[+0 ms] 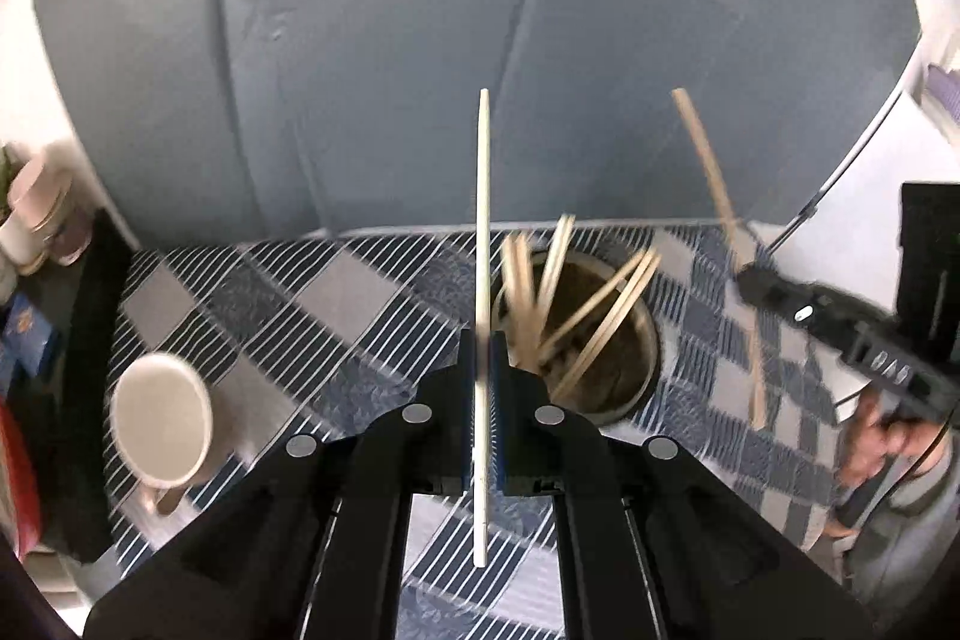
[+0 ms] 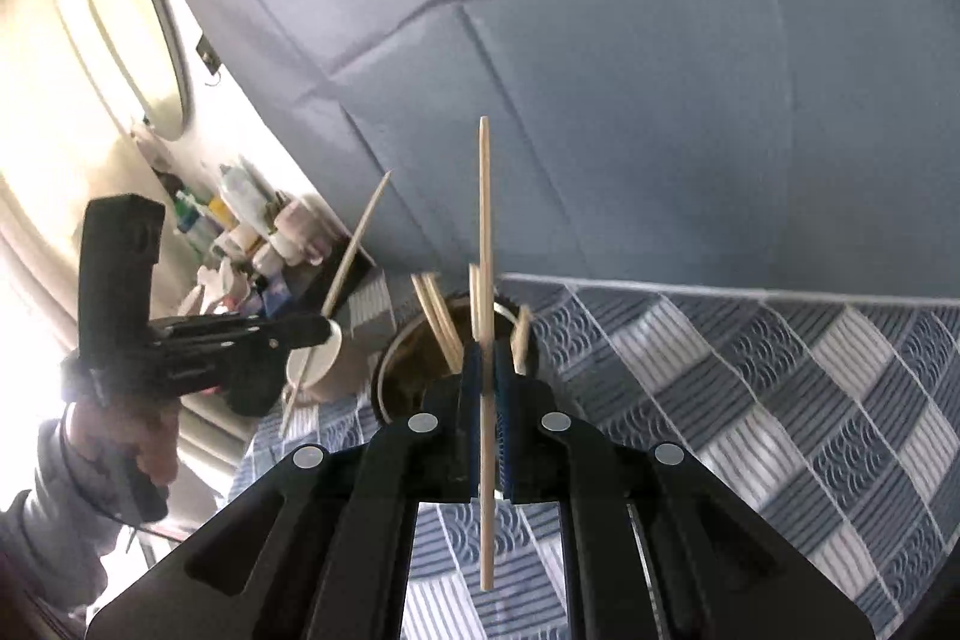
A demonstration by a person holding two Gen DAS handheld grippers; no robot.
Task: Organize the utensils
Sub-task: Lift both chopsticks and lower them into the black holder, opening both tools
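My left gripper (image 1: 483, 340) is shut on a pale chopstick (image 1: 483, 190) that stands upright between its blue pads. Just right of it sits a round holder (image 1: 651, 340) with several chopsticks leaning inside. At the right edge of this view, my right gripper (image 1: 744, 280) grips a tan chopstick (image 1: 708, 160), tilted, above the cloth. In the right wrist view, my right gripper (image 2: 487, 352) is shut on that chopstick (image 2: 483, 220), in front of the holder (image 2: 384, 370). My left gripper (image 2: 324, 328) shows at the left with its chopstick (image 2: 360, 232) slanted.
A white mug (image 1: 162, 418) stands on the blue-and-white patchwork tablecloth (image 1: 252, 304) to the holder's left. A grey-blue quilted panel (image 1: 390, 70) rises behind the table. Bottles and jars (image 2: 240, 220) crowd the far left edge. A hand (image 1: 870, 436) holds the right gripper.
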